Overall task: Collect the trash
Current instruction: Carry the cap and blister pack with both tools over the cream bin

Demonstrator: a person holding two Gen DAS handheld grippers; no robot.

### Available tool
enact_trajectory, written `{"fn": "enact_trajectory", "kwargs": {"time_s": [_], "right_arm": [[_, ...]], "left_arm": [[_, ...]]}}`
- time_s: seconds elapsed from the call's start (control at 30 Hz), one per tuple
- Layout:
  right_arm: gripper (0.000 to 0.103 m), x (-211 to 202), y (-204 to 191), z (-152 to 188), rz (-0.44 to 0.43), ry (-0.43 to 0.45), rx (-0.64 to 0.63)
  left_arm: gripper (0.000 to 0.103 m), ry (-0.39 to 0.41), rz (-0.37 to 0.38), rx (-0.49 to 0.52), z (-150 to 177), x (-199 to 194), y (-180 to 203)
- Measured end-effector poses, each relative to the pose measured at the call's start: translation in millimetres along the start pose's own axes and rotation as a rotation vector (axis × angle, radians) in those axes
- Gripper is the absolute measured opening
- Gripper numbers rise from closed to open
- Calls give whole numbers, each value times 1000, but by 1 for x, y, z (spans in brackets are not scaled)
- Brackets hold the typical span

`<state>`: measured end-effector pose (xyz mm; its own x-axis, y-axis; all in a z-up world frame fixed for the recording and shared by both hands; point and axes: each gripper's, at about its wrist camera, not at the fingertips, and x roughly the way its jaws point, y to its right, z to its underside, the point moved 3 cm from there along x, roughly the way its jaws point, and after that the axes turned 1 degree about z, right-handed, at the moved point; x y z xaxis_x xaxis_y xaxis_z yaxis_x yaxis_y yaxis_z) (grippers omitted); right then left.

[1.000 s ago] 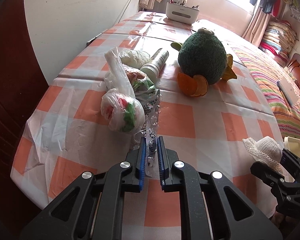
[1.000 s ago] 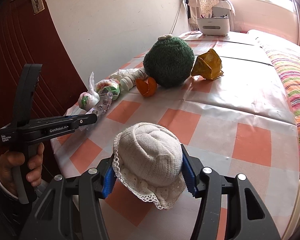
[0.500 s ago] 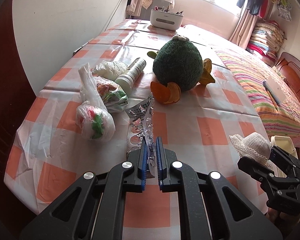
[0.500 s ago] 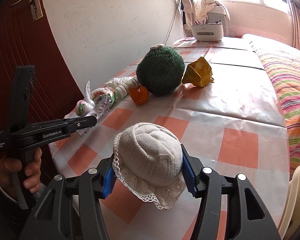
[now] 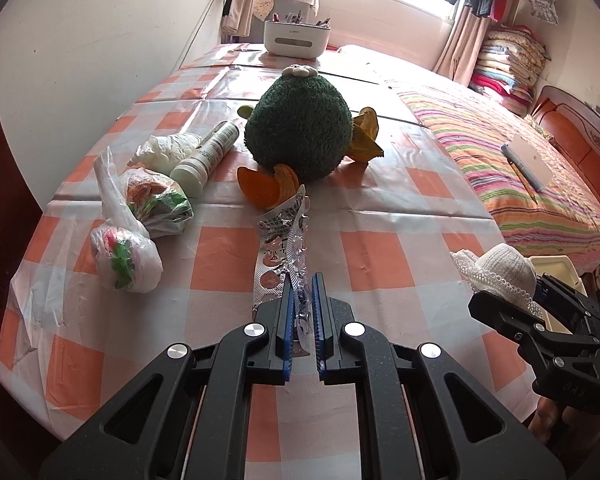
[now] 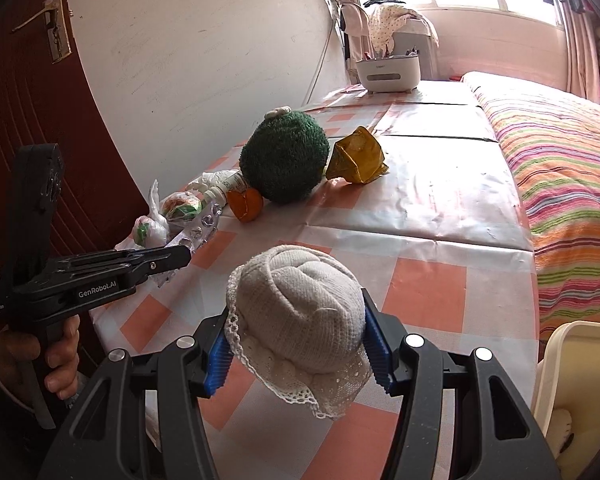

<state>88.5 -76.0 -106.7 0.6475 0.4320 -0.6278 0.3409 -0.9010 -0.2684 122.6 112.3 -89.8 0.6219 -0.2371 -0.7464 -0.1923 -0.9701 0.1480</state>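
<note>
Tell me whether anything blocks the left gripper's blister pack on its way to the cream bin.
The right gripper, holding the white knit hat, sits between the blister pack and the bin.

Right gripper [image 6: 296, 354] clamped on a white knitted hat [image 6: 300, 322], left gripper [image 6: 186, 254] at left pinching foil blister packs [image 6: 200, 232], green plush toy [image 6: 284, 162] far on checked tablecloth [image 6: 420, 216]

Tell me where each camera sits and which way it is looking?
Left wrist: rides the left gripper, looking down its fingers across the checked table; jaws pinch a foil blister pack.
Right wrist: rides the right gripper, which clamps a white knit hat; a hand shows at left.
Shared: the green plush toy, the orange peel, and each other's gripper.
</note>
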Motion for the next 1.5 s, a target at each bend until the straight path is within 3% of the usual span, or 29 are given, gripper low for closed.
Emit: {"fn": "enact_trajectory", "kwargs": {"time_s": [1.1,1.5], "right_arm": [[54,-67,61,16,145,129,127],[54,-113,85,32,273,240,184]], "left_arm": [[8,-38,163,156,13,6,97],[8,-53,228,211,17,8,150]]}}
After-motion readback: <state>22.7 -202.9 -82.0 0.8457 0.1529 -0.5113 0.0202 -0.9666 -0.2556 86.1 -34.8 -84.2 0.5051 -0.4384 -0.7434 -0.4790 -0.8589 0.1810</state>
